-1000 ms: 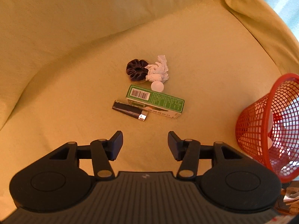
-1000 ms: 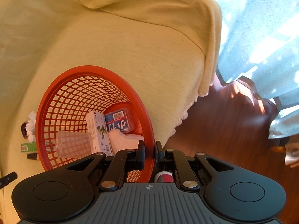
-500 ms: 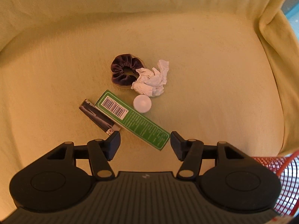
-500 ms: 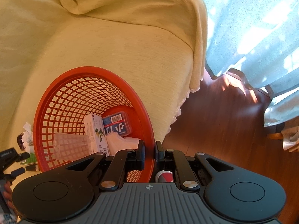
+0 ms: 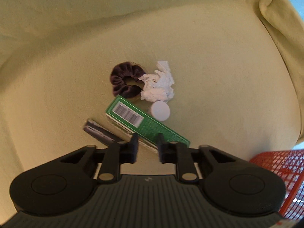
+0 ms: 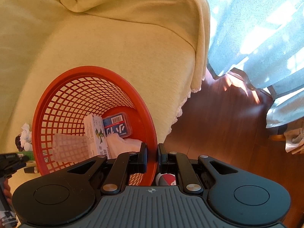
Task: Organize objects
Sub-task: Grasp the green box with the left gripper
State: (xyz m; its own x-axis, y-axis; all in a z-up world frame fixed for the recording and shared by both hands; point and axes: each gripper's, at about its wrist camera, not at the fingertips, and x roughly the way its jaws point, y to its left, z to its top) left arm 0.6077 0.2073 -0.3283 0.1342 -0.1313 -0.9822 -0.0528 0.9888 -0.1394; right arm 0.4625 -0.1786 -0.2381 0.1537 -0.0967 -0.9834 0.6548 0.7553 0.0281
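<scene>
While the right tool [image 6: 152, 156] pinches the red basket [image 6: 57, 102] rim, the left tool [image 5: 146, 146], fingers part-way apart, straddles the green box [image 5: 144, 125] just ahead.

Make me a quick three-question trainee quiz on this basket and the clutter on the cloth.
1. True or false: the right gripper is clamped on the rim of the red basket.
2. Which thing lies between the left gripper fingers: A the green box, B the dark scrunchie, C the white cap?
3. Fill in: the crumpled tissue touches the ____.

Key: 1 true. 2 A. 3 scrunchie.
</scene>
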